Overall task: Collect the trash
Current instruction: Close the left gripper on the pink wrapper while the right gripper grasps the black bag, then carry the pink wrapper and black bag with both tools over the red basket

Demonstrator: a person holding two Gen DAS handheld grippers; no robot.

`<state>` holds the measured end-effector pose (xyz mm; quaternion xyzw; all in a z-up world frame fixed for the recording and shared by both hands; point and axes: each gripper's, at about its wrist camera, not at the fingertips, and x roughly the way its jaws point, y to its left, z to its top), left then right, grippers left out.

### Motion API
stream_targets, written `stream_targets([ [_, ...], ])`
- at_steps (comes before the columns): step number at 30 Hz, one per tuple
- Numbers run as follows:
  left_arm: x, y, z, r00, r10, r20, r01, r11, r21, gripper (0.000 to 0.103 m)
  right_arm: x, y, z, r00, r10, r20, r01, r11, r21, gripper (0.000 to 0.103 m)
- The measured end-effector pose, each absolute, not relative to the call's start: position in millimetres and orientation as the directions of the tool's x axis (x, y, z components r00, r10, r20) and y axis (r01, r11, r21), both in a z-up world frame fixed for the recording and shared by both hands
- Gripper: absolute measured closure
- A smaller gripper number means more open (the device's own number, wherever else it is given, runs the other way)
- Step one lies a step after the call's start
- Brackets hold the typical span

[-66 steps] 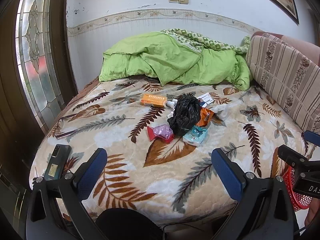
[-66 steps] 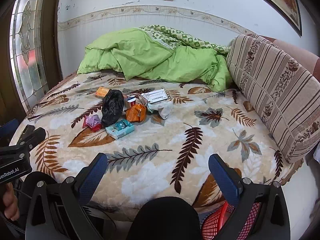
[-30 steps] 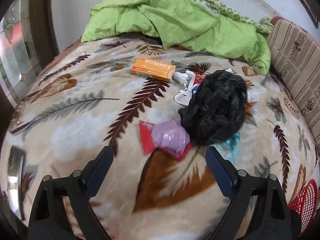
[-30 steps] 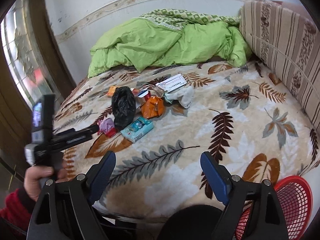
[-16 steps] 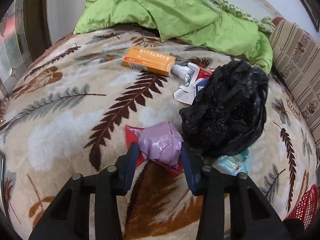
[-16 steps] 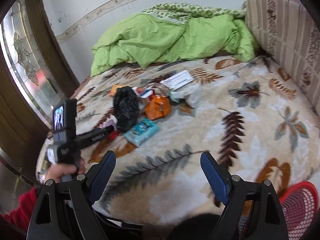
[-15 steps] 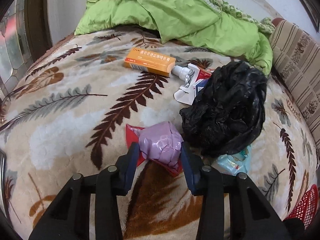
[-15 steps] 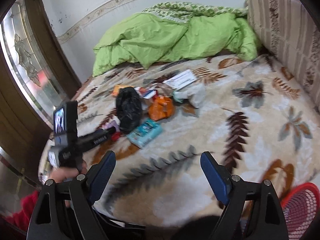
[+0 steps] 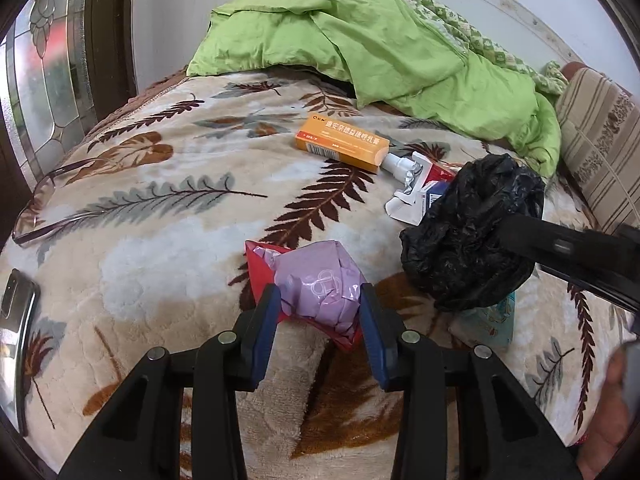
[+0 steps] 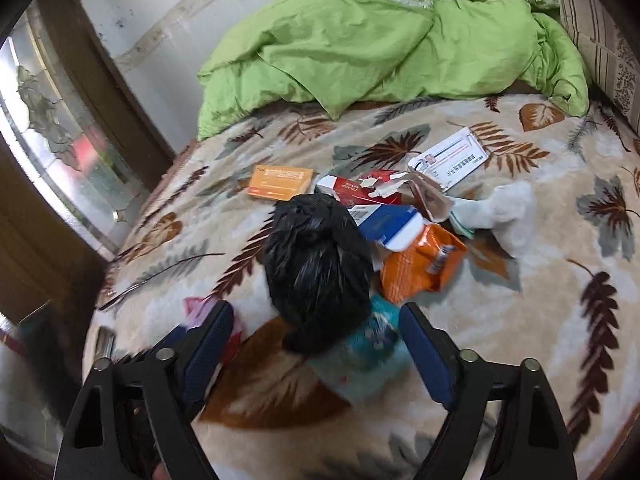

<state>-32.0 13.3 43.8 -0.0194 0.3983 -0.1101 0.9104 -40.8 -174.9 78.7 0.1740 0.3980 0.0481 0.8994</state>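
Observation:
Trash lies in a heap on the leaf-patterned bed blanket (image 9: 160,216). My left gripper (image 9: 318,312) is shut on a crumpled pink and red wrapper (image 9: 316,280), still resting on the blanket. My right gripper (image 10: 316,336) is open, its fingers either side of the near end of a black plastic bag (image 10: 316,260) and a teal packet (image 10: 372,340). The black bag (image 9: 472,236) also shows in the left wrist view, with the right gripper's arm across it. An orange box (image 9: 342,146), a red carton (image 10: 356,192), an orange snack bag (image 10: 420,264) and a white tissue (image 10: 508,216) lie around.
A green duvet (image 9: 380,48) is bunched at the head of the bed. A striped cushion (image 9: 600,148) lies along the right side. A phone (image 9: 16,312) lies near the blanket's left edge. A stained-glass door (image 9: 40,60) stands left of the bed.
My left gripper closed on the pink wrapper and has stayed there. My right gripper moved in low over the black bag and teal packet, still open.

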Motion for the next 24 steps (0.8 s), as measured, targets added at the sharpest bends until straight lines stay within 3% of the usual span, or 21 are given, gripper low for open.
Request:
stream_targets([
  [1, -32.0, 12.8, 43.0, 0.657, -0.219, -0.721, 0.189, 0.974, -0.124, 0.064, -36.3, -174.2, 76.0, 0.677, 0.221, -0.702, 0.056, 0.935, 0.35, 0.021],
  [2, -31.9, 11.7, 42.6, 0.657, -0.22, -0.721, 0.192, 0.974, -0.122, 0.064, -30.4, -172.2, 71.7, 0.677, 0.22, -0.702, 0.056, 0.936, 0.347, 0.032],
  [3, -32.6, 10.7, 42.6, 0.659, -0.219, -0.72, 0.194, 0.974, -0.118, 0.064, -26.6, -169.9, 68.6, 0.666, 0.214, -0.715, 0.054, 0.941, 0.333, 0.053],
  [5, -33.7, 9.7, 42.7, 0.663, -0.224, -0.715, 0.204, 0.972, -0.116, 0.064, -25.0, -168.3, 65.5, 0.649, 0.203, -0.733, 0.053, 0.949, 0.31, 0.063],
  [9, -37.1, 6.1, 45.5, 0.671, -0.238, -0.702, 0.224, 0.968, -0.113, 0.064, -38.8, -169.2, 72.4, 0.675, 0.199, -0.71, 0.033, 0.954, 0.299, 0.069],
  [24, -82.9, -14.0, 80.0, 0.647, -0.368, -0.668, 0.357, 0.92, -0.162, 0.064, -135.7, -209.4, 124.4, 0.755, 0.196, -0.626, 0.041, 0.939, 0.342, 0.069],
])
